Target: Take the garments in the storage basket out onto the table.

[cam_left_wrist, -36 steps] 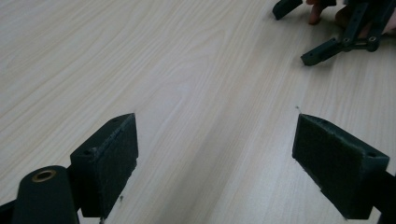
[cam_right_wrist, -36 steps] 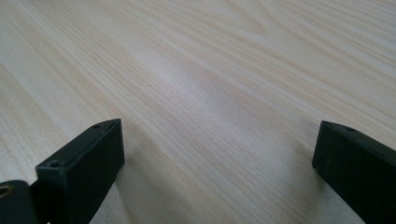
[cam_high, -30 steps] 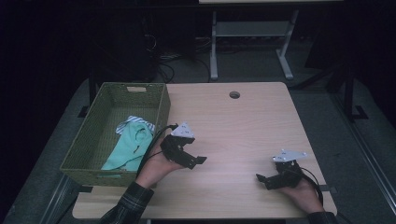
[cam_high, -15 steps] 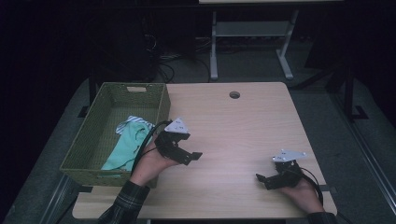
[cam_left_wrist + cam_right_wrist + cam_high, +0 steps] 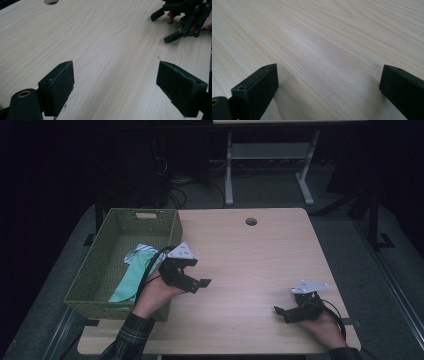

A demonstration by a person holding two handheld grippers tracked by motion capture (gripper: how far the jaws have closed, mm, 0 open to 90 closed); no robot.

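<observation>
A pale wooden tabletop (image 5: 250,265) seen from above; a green woven basket (image 5: 100,270) sits at its left edge, holding a mint-green cloth (image 5: 132,275) with a striped piece at its top; the left hand-held gripper (image 5: 192,282) hovers just beside the basket's right wall, jaws spread wide and holding nothing, pointing toward the middle of the tabletop; the right hand-held gripper (image 5: 282,312) rests near the front right corner, jaws also wide and holding nothing; a round cable hole (image 5: 251,221) lies near the far edge.

Crumpled mint-green cloth (image 5: 134,275) lies inside the green basket (image 5: 100,265).
</observation>
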